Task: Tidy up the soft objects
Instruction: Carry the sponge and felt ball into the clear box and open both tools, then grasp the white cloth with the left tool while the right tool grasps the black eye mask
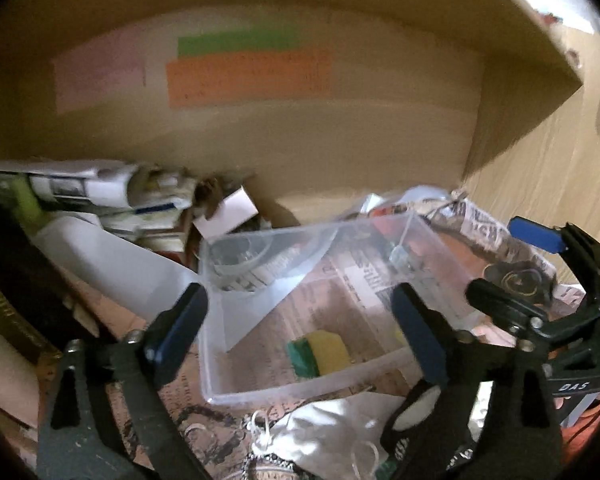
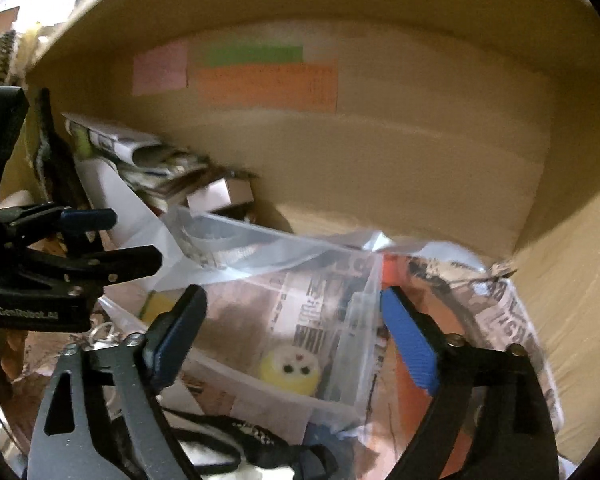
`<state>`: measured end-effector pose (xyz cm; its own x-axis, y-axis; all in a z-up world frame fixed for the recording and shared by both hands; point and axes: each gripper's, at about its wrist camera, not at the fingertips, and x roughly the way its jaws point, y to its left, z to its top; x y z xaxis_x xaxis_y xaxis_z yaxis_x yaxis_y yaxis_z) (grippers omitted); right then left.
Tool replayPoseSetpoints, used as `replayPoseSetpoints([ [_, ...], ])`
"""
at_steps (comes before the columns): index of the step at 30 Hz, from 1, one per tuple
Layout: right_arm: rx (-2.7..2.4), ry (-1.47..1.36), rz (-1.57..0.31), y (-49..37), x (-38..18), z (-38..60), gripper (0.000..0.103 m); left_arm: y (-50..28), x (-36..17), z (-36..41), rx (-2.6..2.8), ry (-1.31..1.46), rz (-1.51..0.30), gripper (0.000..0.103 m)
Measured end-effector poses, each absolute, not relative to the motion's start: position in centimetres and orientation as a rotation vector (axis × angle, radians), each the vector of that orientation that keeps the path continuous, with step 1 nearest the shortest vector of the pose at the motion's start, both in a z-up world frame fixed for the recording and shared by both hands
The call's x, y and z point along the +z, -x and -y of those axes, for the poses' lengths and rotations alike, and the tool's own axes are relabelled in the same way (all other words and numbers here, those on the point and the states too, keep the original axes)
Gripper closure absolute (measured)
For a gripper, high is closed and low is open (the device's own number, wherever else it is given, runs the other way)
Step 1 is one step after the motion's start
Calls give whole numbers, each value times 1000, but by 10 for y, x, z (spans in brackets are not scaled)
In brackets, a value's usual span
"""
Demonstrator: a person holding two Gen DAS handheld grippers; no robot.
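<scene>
With a sponge (image 1: 318,352) and a yellow toy (image 2: 290,366) already sitting in the clear bin (image 1: 260,390), both hand-held grippers (image 1: 300,320) (image 2: 296,326) are hovering apart and empty while a white pouch (image 1: 332,426) is waiting at six o'clock.

clutter inside a cardboard box (image 1: 340,152)

pink (image 1: 100,76), green (image 1: 238,42) and orange (image 1: 248,78) paper labels are stuck on the box's back wall, the green one just above the orange, the pink to their left. rolled and folded newspapers (image 1: 80,192) lie piled at the left against that wall, with a small white carton (image 1: 226,216) just beside them. printed newspaper sheets (image 2: 512,316) line the bottom and rise crumpled at the right side. a white sheet (image 1: 112,264) leans at the left, below the pile.
</scene>
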<state>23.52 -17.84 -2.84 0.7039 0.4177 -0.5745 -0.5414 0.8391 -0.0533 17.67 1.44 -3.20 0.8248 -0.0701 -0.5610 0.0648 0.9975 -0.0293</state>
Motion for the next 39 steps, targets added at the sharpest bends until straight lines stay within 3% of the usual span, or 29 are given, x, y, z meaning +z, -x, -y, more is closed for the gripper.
replayPoseSetpoints([
  [11,563,182,-500,-178,-15,199,0,-125,-48,-22,-77,39,-622,2],
  [27,663,138,-722,-138,-81,184,2,-86,-119,-20,-76,62,-784,2],
  [28,664,137,-732,-138,-84,184,4,-85,-122,-19,-82,62,-785,2],
  [30,685,150,-768,-139,-91,181,23,-85,-123,-16,-86,68,-777,3],
  [33,705,176,-797,-140,-98,176,47,-87,-122,-12,-112,78,-770,18],
  [39,746,179,-804,-139,-102,175,74,-104,-128,-2,-163,90,-801,42],
])
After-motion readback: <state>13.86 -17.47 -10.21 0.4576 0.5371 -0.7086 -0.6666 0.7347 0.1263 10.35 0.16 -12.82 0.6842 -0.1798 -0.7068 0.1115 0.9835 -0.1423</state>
